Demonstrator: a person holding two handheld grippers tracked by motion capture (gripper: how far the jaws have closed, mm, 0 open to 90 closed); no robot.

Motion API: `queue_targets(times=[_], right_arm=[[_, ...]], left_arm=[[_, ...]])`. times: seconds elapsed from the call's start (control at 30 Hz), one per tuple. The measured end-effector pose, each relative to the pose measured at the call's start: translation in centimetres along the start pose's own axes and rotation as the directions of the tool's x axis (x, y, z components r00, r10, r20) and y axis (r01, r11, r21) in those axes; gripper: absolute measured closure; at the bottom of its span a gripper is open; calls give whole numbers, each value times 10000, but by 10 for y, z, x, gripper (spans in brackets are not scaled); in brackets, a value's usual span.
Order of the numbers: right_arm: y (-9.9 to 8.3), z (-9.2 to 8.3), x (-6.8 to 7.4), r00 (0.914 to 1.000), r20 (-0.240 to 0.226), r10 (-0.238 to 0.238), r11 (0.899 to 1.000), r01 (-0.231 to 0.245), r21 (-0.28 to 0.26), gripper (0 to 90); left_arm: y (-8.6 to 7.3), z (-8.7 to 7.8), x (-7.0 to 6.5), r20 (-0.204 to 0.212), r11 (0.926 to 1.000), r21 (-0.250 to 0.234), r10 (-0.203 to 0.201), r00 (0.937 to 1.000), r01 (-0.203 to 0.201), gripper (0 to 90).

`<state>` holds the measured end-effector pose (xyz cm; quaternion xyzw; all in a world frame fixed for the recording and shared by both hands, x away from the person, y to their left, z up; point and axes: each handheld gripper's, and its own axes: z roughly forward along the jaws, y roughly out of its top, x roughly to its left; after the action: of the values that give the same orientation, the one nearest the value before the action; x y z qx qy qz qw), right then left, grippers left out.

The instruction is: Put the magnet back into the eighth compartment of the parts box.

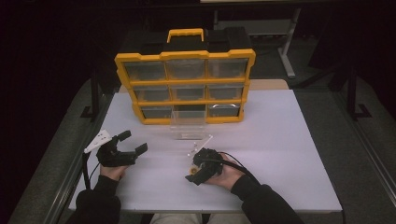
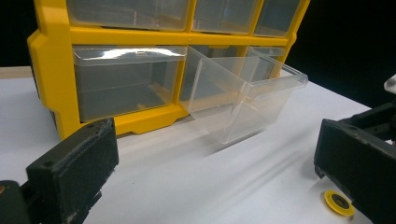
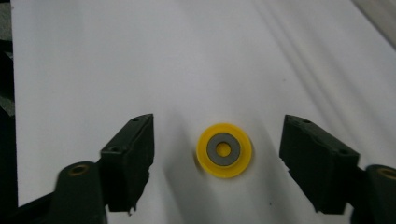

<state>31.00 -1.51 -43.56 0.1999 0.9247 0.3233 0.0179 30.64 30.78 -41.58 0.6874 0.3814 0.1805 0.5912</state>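
From above, I am holding my left claw (image 1: pixel 132 142) wide apart and empty on the white tabletop (image 1: pixel 280 140), while my right claw (image 1: pixel 190 176) is pointing down over a small yellow disc (image 1: pixel 192 169) in front of the yellow drawer cabinet (image 1: pixel 185 86). Along my left claw, a clear drawer (image 2: pixel 243 100) is sitting pulled out beside the cabinet. Along my right claw, its jaws are standing on either side of the disc (image 3: pixel 224 150), not touching it, gripping nothing.

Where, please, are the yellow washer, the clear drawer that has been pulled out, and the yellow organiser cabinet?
yellow washer (image 3: pixel 224 150): right gripper view, on its grey inner ring.
clear drawer (image 2: pixel 243 107): left gripper view, on its front wall.
yellow organiser cabinet (image 1: pixel 185 55): high view, on the top bar of its yellow frame.
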Motion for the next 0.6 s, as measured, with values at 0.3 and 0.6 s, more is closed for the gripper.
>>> queue_targets(times=[0.3,0.6], right_arm=[[-2,1,3,9961,880,29,9998,-46,188,601],[0,-4,1,9958,876,250,9997,-246,-54,605]], left_arm=[[0,2,-2,68,10000,11,43,10000,-43,0],[0,2,-1,132,10000,-35,-16,9999,16,0]])
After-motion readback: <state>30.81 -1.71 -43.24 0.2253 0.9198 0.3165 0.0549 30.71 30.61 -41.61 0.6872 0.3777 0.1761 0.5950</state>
